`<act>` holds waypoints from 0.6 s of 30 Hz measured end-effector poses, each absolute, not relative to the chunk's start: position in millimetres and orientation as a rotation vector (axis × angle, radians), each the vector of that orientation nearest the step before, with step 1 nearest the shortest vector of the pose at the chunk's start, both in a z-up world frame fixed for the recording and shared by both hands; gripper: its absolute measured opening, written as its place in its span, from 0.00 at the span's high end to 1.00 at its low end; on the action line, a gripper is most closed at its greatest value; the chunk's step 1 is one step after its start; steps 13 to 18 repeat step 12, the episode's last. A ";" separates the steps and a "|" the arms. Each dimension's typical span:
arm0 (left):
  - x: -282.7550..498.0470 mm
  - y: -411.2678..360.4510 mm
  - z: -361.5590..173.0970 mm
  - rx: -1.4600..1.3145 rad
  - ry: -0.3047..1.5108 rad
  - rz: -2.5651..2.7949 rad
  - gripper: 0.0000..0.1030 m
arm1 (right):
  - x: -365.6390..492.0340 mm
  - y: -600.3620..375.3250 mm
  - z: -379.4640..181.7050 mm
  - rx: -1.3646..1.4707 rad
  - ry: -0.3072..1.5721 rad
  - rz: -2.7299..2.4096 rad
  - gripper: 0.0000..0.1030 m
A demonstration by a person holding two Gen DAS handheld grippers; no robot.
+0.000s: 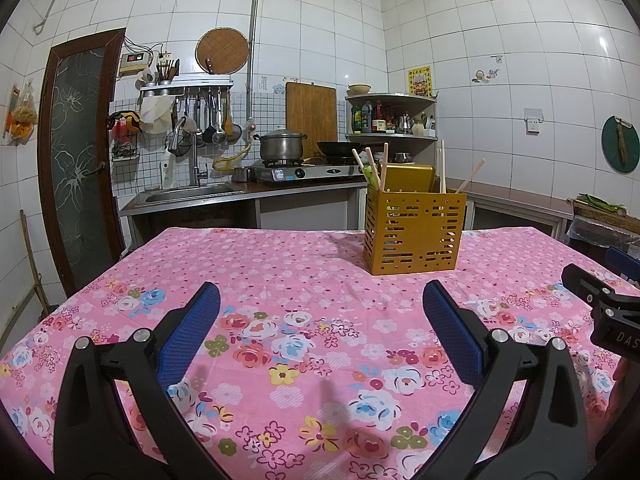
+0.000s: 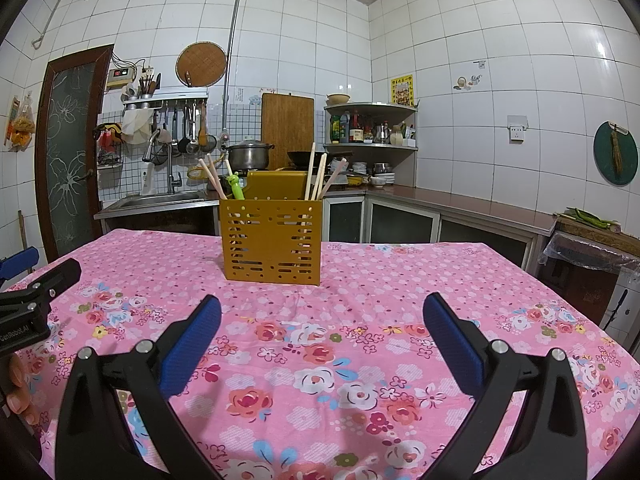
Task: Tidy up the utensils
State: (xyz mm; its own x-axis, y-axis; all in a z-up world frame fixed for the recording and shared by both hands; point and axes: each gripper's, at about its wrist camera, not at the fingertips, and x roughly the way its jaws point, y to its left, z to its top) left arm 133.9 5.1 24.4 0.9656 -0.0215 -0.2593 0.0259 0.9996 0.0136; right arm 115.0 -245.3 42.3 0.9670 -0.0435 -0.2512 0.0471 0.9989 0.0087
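Both the left gripper (image 1: 321, 300) and right gripper (image 2: 322, 312) are hovering wide and empty, while ahead the chopsticks (image 2: 316, 176) are already standing in the yellow holder (image 2: 272, 240), so little seems left.

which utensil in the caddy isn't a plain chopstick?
The green utensil at the left end of the yellow caddy. It is bright green and short; the others are pale wooden chopsticks.
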 end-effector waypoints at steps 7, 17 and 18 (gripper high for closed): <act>133.8 3.1 27.7 0.024 0.253 -0.031 0.05 | 115.0 -245.5 42.4 0.014 0.254 -0.045 0.04; 135.5 2.3 29.6 0.024 0.253 -0.035 0.05 | 115.3 -245.8 41.9 0.015 0.255 -0.045 0.04; 135.5 2.3 29.6 0.024 0.253 -0.035 0.05 | 115.3 -245.8 41.9 0.015 0.255 -0.045 0.04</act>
